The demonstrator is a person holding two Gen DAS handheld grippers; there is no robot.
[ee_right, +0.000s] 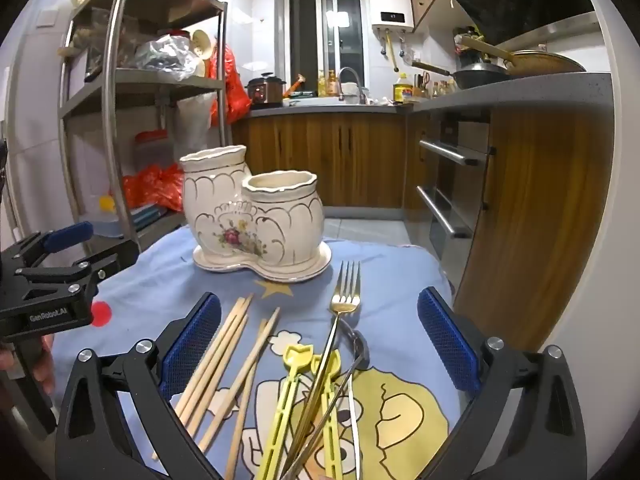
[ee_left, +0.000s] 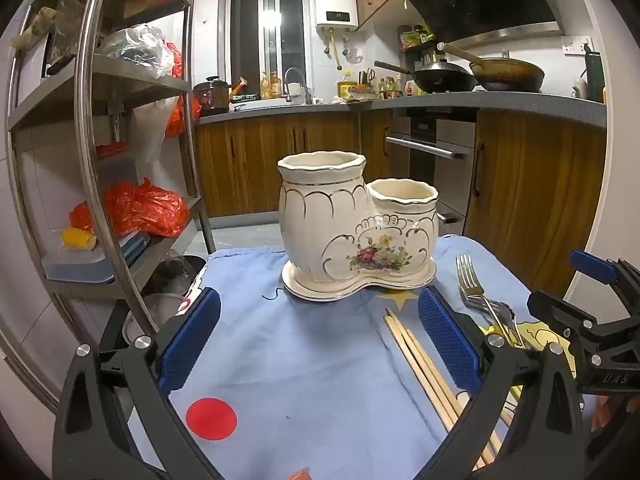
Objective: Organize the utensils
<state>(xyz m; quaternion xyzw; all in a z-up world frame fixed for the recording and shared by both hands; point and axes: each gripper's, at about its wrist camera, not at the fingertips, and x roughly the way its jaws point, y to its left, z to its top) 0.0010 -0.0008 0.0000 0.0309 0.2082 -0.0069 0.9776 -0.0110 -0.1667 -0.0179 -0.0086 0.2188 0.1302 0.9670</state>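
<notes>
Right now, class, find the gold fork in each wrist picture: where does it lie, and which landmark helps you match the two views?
Left wrist view: the fork lies at right, on the blue cloth, beyond the chopsticks.
Right wrist view: the fork lies centre, between the open claw's pads.
Shared landmark: the white holder behind it.
</notes>
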